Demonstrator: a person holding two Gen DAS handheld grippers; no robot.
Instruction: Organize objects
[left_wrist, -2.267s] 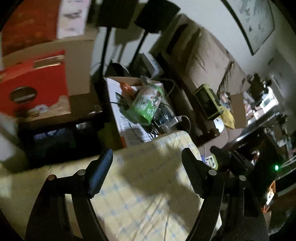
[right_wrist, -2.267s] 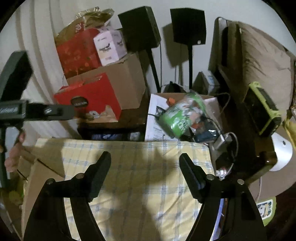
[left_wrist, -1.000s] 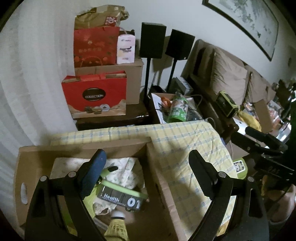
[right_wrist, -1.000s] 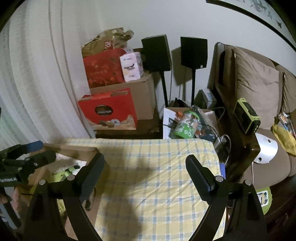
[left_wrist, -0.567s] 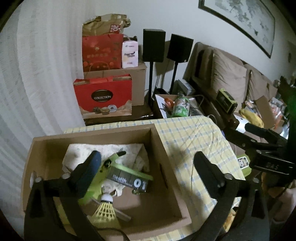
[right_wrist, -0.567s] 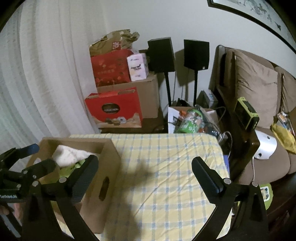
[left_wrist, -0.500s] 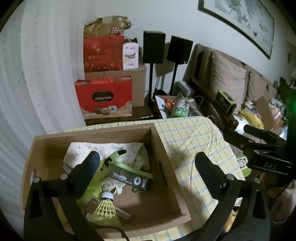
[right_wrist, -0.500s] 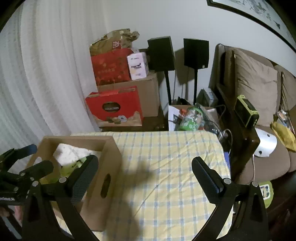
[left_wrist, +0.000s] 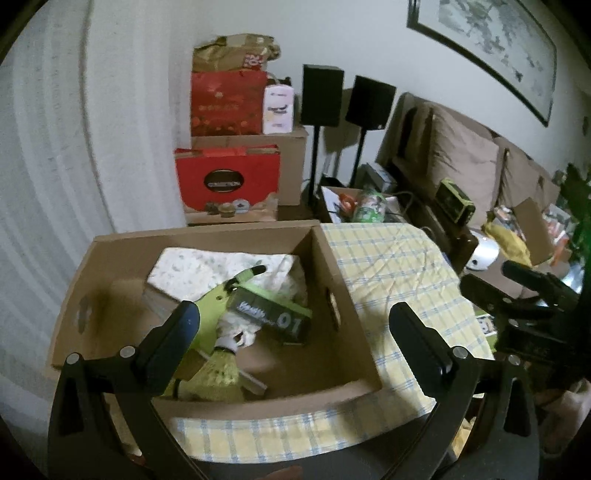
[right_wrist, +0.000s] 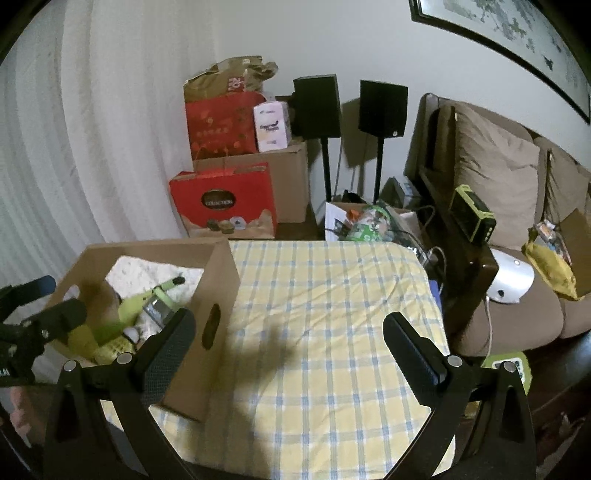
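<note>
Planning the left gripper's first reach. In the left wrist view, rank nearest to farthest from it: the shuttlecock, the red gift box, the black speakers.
1. Shuttlecock, inside the cardboard box, just beyond the left gripper.
2. Red gift box, beyond the box's far wall.
3. Black speakers, on stands against the back wall.

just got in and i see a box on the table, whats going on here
A person holds a gripper in each hand over a table with a yellow checked cloth. Both the left gripper and the right gripper are open and empty. A cardboard box sits on the cloth's left side, holding a shuttlecock, a dark labelled box, a green tool and a white packet. Nothing is being picked up yet.
</note>
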